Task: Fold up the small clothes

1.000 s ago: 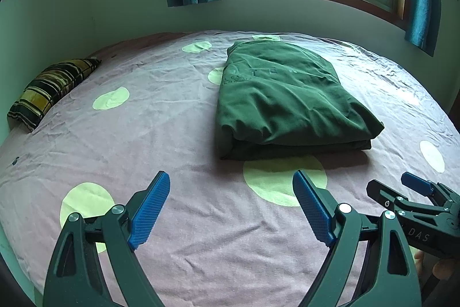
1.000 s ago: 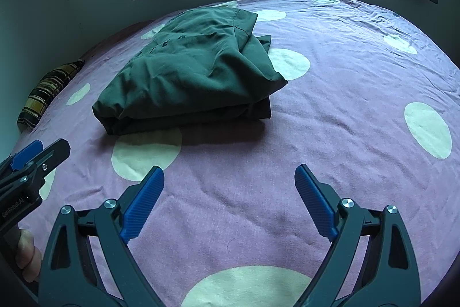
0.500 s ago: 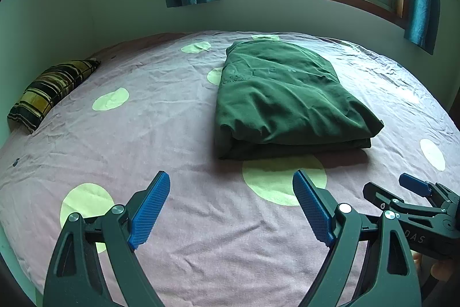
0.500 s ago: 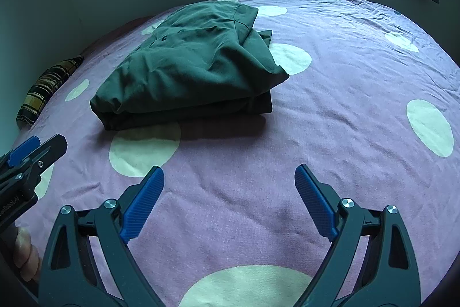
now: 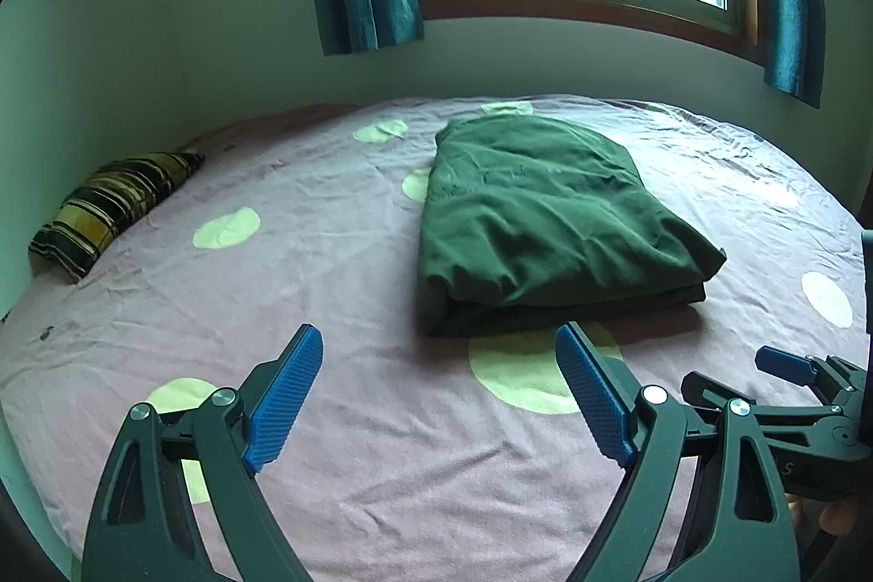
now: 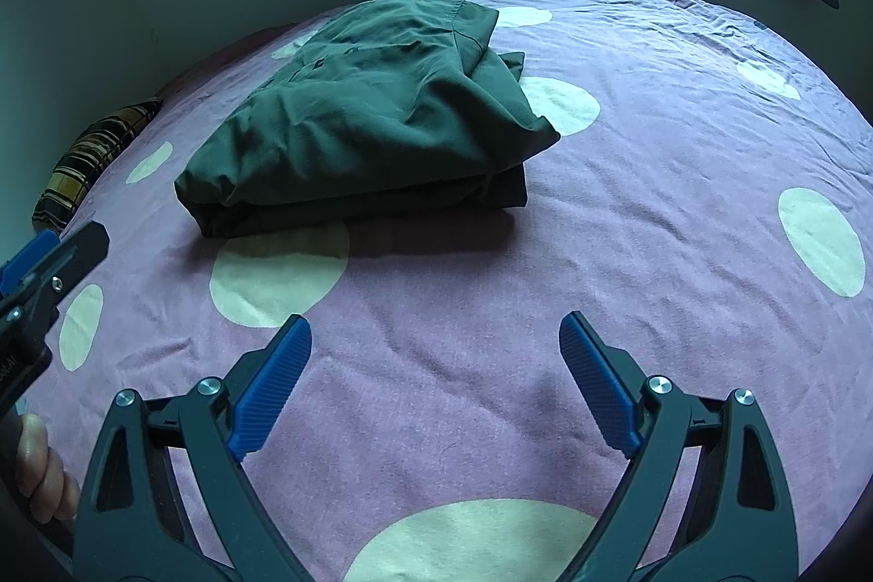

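Since a second ago almost nothing has moved: the view has only tipped a little. Our left gripper (image 5: 439, 391) and right gripper (image 6: 434, 380) both hang wide open and empty above the bedsheet (image 5: 338, 287). The green garment (image 5: 540, 216) lies folded at twelve to one o'clock, well apart. We judge the folding done; perhaps only tidying remains.

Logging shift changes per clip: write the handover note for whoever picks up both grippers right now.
Left gripper: open, empty, above the bedsheet short of the garment.
Right gripper: open, empty, also short of it.
Dark green garment: folded into a layered bundle mid-bed, partly over a pale dot; nothing touches it.
Done: the fold looks finished, though its right corner sticks out loosely.
Left: probably tidy that corner or set the bundle aside; no other clothes in view.
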### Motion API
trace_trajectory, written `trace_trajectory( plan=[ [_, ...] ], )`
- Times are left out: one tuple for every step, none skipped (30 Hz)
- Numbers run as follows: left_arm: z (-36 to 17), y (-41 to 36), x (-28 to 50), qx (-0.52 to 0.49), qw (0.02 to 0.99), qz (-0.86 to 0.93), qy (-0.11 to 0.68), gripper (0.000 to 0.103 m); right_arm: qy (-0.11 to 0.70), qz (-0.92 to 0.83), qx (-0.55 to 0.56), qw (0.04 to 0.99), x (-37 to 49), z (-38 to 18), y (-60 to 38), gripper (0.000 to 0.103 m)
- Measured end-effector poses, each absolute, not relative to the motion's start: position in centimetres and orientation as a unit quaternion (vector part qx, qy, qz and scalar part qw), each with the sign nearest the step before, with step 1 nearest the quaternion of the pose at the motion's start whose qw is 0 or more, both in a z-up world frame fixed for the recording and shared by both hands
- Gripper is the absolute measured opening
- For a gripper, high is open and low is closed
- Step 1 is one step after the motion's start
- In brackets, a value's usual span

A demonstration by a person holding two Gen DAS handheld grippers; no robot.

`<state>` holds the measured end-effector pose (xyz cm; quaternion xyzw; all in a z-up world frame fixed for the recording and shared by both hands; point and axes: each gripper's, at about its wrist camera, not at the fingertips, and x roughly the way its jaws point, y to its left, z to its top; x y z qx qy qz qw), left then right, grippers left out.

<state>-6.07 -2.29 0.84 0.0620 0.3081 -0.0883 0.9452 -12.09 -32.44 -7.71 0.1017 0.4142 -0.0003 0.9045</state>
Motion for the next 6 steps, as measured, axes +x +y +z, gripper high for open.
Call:
trace_trajectory(
  plan=[
    [1.0, -2.29, -6.16, 0.06, 0.945, -0.089, 0.307, 0.086, 0.413, -0.001, 0.102, 0.905, -12.11, -7.66, -32.46, 0.092],
    [1.2, -2.3, -6.21, 0.058, 0.944, -0.094, 0.31, 0.086, 0.412, -0.001, 0.103, 0.905, -12.13, -7.6, -32.44, 0.092],
    [1.3, -2.32, -6.2, 0.058, 0.943, -0.096, 0.312, 0.086, 0.411, -0.001, 0.105, 0.906, -12.14, -7.54, -32.51, 0.092],
    [1.41, -2.35, -6.22, 0.055, 0.942, -0.098, 0.315, 0.086, 0.41, -0.002, 0.106, 0.906, -12.21, -7.5, -32.5, 0.092],
    [1.55, -2.32, -6.31, 0.049, 0.942, -0.1, 0.318, 0.086, 0.41, -0.002, 0.107, 0.906, -12.28, -7.47, -32.51, 0.092],
    [1.64, -2.34, -6.43, 0.047, 0.941, -0.1, 0.319, 0.086, 0.41, -0.001, 0.109, 0.905, -12.28, -7.45, -32.56, 0.092]
  ],
)
